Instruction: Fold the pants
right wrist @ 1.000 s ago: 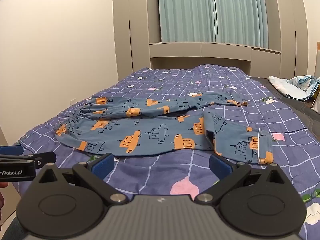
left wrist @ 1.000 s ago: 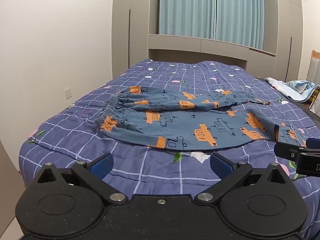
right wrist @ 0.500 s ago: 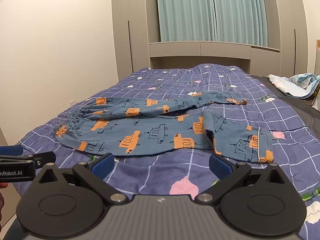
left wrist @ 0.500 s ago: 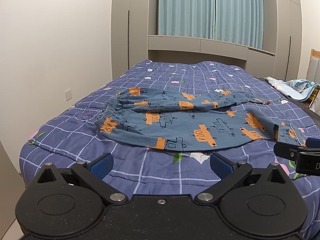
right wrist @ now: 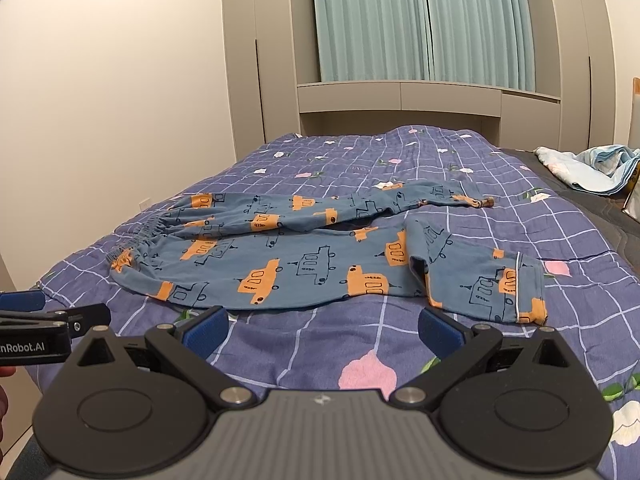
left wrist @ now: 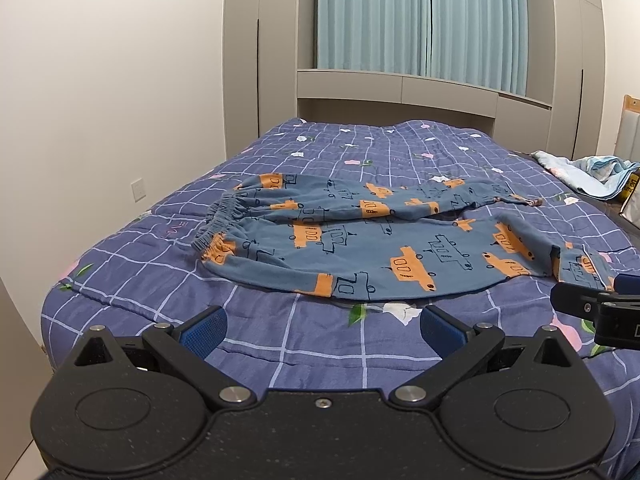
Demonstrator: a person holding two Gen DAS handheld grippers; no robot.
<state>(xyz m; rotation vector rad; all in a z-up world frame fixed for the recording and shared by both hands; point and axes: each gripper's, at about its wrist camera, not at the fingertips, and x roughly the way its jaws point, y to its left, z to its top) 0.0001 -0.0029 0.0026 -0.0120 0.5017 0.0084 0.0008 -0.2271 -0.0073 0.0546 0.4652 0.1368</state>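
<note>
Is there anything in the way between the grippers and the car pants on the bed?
Nothing visible. Only bare quilt lies between the open left gripper and the pants, and between the open right gripper and the pants' near edge. The crumpled light blue cloth sits far off to the right.

Pants (left wrist: 372,248) flat on bed (left wrist: 160,292), left gripper (left wrist: 322,326) fingers (left wrist: 204,326) spread

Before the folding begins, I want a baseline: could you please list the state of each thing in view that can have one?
pants: spread across the bed, unfolded, near cuff turned back.
left gripper: open, empty, clear of the pants.
right gripper: open, empty, clear of the pants.
quilt: laid flat over the bed.
curtains: drawn shut.
light blue cloth: crumpled at the bed's right.
</note>
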